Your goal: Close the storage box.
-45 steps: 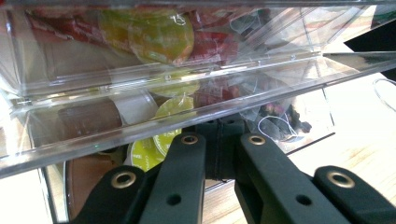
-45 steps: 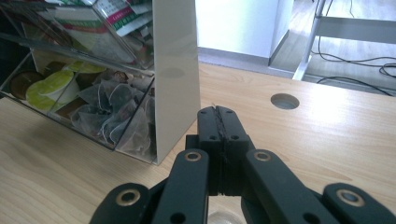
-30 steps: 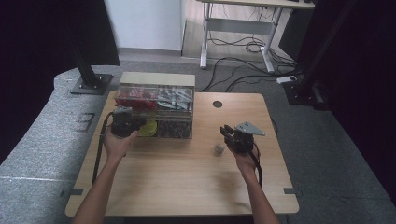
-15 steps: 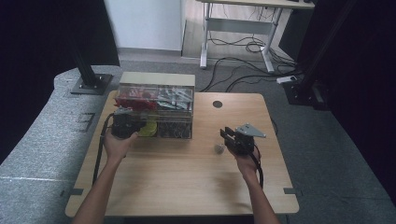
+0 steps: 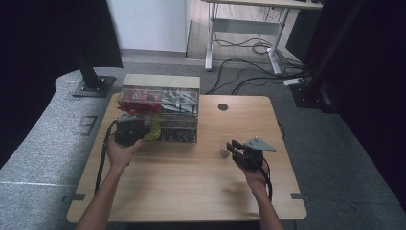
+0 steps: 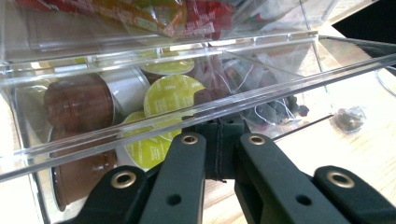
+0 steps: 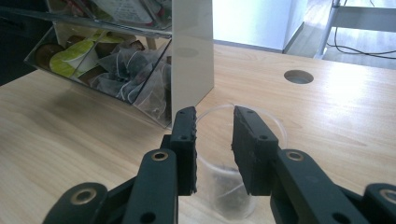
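Observation:
A clear acrylic organiser stands at the table's back left, holding red packets, tea bags and green and brown coffee pods. My left gripper is at its lower left compartment, shut on the edge of the raised clear flap. A small clear plastic cup with a tea bag in it stands on the table right of the organiser. My right gripper is just right of the cup, and its jaws have just been opening. They stand apart and do not press on the cup.
The wooden table has a round cable hole at the back. Bare wood lies in front of both hands. A desk frame and cables are on the floor beyond.
My right gripper has drawn slightly back towards the table's near edge, and its jaws stand a little wider. The cup, the left gripper and the organiser stay put.

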### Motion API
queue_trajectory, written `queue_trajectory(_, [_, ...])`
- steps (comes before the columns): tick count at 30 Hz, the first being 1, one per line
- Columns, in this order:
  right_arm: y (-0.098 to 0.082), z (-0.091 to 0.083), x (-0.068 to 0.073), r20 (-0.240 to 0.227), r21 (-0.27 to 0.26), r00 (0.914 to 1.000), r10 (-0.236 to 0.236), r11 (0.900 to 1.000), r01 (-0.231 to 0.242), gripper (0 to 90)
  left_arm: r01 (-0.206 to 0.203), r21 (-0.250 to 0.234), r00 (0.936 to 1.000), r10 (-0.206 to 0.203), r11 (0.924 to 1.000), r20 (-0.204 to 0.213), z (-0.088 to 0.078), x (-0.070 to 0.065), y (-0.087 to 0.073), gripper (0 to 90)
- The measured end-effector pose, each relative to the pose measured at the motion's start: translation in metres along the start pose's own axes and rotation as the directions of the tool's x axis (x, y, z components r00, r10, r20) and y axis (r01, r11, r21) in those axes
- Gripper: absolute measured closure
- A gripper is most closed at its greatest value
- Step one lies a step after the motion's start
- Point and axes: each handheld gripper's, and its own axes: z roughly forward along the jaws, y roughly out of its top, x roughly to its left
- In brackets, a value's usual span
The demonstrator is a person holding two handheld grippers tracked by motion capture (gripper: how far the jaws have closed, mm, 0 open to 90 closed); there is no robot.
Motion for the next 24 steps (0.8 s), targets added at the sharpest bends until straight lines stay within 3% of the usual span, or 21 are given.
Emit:
queue_trajectory(9, [-0.013, -0.010, -0.001, -0.005, -0.002, 0.9999, 0.012, 1.000, -0.012, 69.8, -0.015, 0.012, 0.9999, 0.015, 0.9998, -0.008, 0.002, -0.001, -0.008, 90.0])
queue_trajectory(24, [-0.024, -0.010, -0.002, -0.006, 0.027, 0.9998, 0.016, 1.000, -0.016, 69.2, 0.003, 0.019, 1.0000, -0.003, 0.9998, -0.006, 0.000, 0.003, -0.022, 90.0])
